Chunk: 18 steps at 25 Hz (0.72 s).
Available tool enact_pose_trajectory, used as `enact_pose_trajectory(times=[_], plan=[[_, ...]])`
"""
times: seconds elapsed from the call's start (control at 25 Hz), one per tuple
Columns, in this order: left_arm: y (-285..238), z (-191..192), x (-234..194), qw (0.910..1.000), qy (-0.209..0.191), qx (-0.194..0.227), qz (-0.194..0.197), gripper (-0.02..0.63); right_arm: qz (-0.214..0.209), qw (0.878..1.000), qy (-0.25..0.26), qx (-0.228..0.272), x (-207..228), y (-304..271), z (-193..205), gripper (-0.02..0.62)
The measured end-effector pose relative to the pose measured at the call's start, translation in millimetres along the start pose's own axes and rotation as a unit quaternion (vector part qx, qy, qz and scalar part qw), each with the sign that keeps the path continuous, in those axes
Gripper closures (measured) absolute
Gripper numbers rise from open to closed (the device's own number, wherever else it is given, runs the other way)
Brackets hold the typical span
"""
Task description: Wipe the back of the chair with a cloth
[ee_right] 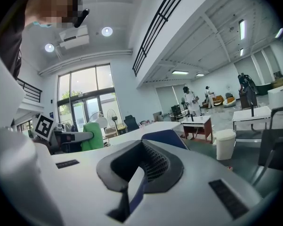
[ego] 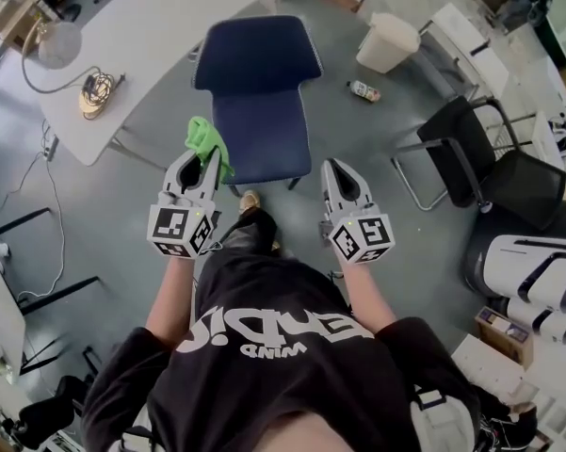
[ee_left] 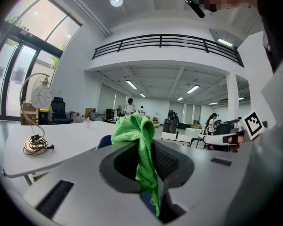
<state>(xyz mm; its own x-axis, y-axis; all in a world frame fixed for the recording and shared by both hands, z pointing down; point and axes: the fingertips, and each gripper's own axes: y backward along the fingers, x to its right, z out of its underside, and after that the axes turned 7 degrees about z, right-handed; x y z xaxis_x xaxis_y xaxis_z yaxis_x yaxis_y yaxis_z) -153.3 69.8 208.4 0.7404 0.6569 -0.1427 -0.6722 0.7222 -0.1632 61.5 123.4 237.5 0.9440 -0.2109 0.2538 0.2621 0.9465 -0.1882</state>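
Left gripper [ego: 205, 155] is clenched on a bright green terry cloth [ego: 207, 144]. Its own view shows the cloth [ee_left: 139, 145] pinched between the jaws, bunched above them with a tail hanging below. The dark blue upholstered chair [ego: 259, 73] stands straight ahead of the person and faces them, seat nearest. Its backrest [ego: 256, 53] lies beyond the seat, with its long edge running left to right.

From the head view the cloth sits over the seat's near left corner, well short of the backrest. The likely next move is therefore a reach forward over the seat and slightly to the right. The left hand holds the cloth and sits nearer the chair's left side, so it is the one placed to wipe.

Right gripper [ego: 337, 169] hangs off the seat's right side with its jaws drawn together on nothing. Further out, a white curved desk [ego: 169, 26] stands behind the chair and a white waste bin [ego: 388, 40] to its right.
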Motion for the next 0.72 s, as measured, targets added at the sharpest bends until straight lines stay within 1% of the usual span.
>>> enact_pose_trajectory(times=[0.16,0.36,0.72], plan=[[-37,-10,-32,1.0,0.002,0.0,0.005,0.548,0.009,1.0,-0.001,-0.007,11,-44,-8,0.598],[-75,-4,-74,0.9999,0.008,-0.01,0.003,0.548,0.006,1.0,0.001,-0.009,17,-99,-11,0.598],[-132,4,-125,0.9995,0.006,-0.027,-0.011,0.548,0.015,1.0,0.0,-0.01,40,-163,-9,0.598]])
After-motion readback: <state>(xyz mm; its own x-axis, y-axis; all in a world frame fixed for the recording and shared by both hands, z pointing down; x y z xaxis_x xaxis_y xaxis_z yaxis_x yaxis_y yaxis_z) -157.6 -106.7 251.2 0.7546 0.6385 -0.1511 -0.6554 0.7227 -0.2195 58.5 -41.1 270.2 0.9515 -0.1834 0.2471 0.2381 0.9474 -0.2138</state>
